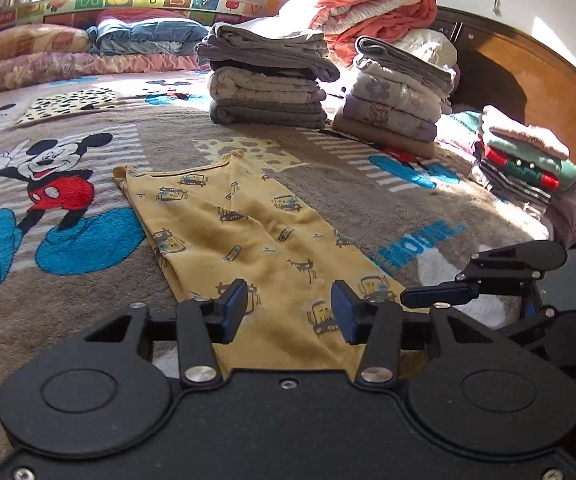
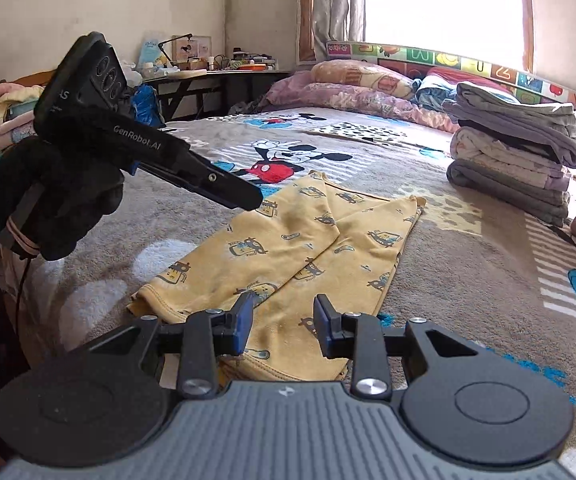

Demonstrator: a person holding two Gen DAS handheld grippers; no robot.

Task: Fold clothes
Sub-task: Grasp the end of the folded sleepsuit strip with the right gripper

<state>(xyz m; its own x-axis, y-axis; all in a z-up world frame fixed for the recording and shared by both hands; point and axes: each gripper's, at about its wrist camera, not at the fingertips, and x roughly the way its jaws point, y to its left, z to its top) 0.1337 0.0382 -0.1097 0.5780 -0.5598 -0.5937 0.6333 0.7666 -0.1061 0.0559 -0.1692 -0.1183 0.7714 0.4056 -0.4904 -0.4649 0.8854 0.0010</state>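
Yellow printed pants [image 1: 248, 232] lie flat on the Mickey Mouse blanket [image 1: 48, 184], their two legs side by side and running toward me. My left gripper [image 1: 289, 312] hovers over the near end, blue pads apart, nothing pinched. My right gripper [image 2: 284, 322] is open over the near cuffs of the pants [image 2: 288, 248], with cloth showing beneath the gap. In the right wrist view a gloved hand [image 2: 60, 200] holds the left gripper [image 2: 248, 202] side-on above the pants' left edge. The right gripper [image 1: 411, 298] shows at the right of the left wrist view.
Two tall stacks of folded clothes [image 1: 268, 76] [image 1: 399, 92] stand beyond the pants, and a smaller stack [image 1: 527, 152] is at the right by the wooden headboard [image 1: 507, 68]. Pillows [image 1: 36, 52] line the far side. A cluttered desk [image 2: 216, 72] stands beyond the bed.
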